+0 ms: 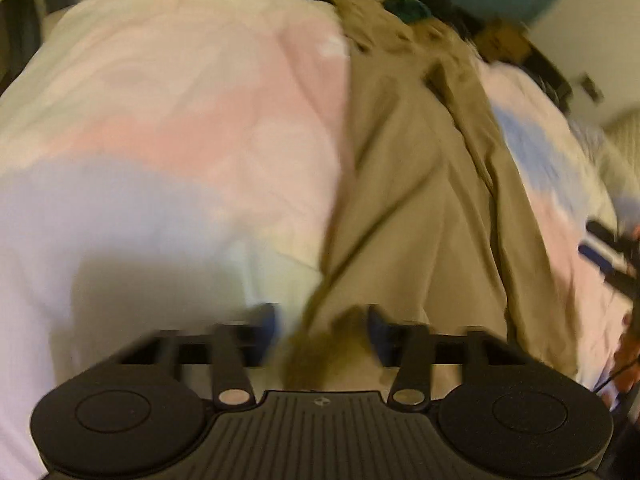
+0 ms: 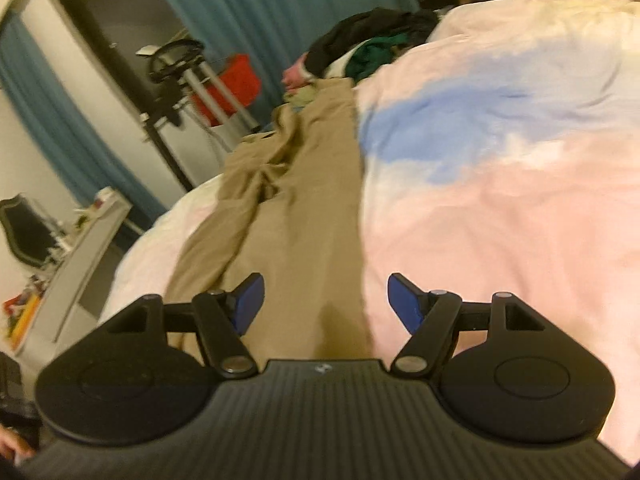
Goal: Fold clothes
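Two grippers working khaki trousers [image 2: 304,184] lying lengthwise on the pastel duvet [image 2: 500,208].
Left gripper [image 1: 322,332] is pinching the limp, light hem at 6 o'clock; right gripper [image 2: 322,300] is hovering spread wide over the neighbouring hem edge.

A home bedroom; a bed fills both views, covered by a soft duvet [image 2: 500,200] in pastel pink, blue and cream; loose clothes lie in a heap [image 2: 372,46] at its far end; teal curtains [image 2: 248,8] hang behind; a red laundry basket [image 2: 236,80] stands far left; a cluttered white desk [image 2: 80,248] stands near left.
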